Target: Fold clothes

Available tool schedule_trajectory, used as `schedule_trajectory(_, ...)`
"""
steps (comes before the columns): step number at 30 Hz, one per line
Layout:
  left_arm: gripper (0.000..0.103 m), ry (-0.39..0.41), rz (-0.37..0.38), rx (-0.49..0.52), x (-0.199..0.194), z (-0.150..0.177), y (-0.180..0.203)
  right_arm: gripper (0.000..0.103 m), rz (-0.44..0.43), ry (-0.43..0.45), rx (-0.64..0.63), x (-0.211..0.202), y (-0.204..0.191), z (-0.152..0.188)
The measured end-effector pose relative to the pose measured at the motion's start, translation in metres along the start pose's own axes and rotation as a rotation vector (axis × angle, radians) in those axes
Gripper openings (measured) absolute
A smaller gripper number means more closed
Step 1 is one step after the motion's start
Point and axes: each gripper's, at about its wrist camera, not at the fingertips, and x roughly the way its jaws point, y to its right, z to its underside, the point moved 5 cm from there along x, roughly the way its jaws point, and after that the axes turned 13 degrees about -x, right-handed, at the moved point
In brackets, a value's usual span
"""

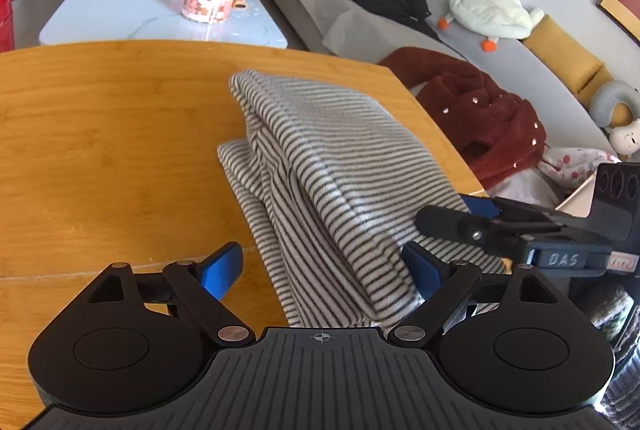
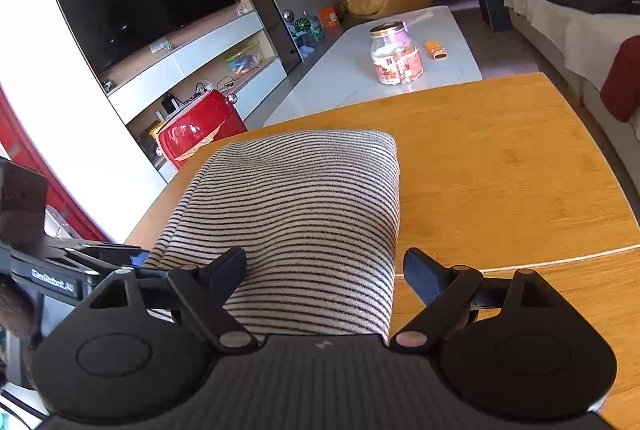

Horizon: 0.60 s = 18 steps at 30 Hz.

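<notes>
Left gripper (image 1: 320,266): yours gapes wide, gripping nothing; the shirt's near end lies loose between the pads.
Right gripper (image 2: 324,270): likewise wide, straddling the hem, likely freeing it.
Shirt (image 2: 296,206): folded, resting on the worktop (image 2: 500,166).

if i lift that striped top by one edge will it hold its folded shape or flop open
Probably flops: the striped top is soft knit, already sagging in loose folds. Likely light. On the smooth wooden table it would likely slide or bunch if pushed.

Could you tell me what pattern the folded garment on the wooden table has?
The garment has thin dark stripes on off-white, clearest in the right wrist view.
</notes>
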Motion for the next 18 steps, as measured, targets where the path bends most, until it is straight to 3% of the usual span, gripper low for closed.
schedule_trajectory(4,0.088,-0.004,0.062,-0.033,0.009,0.007,-0.004,0.093,-0.051,-0.068,0.022,0.008,-0.004,0.007)
schedule_trajectory(8,0.08,0.003,0.078,-0.028,0.008,0.008,-0.005,0.094,-0.076,-0.086,0.063,0.016,-0.002,0.005)
schedule_trajectory(11,0.077,-0.003,0.11,-0.054,0.006,0.01,-0.01,0.086,-0.087,-0.098,0.06,0.021,-0.004,0.002)
schedule_trajectory(18,0.071,0.06,0.067,-0.063,-0.005,0.012,-0.013,0.08,-0.092,-0.11,-0.036,0.036,-0.023,-0.014)
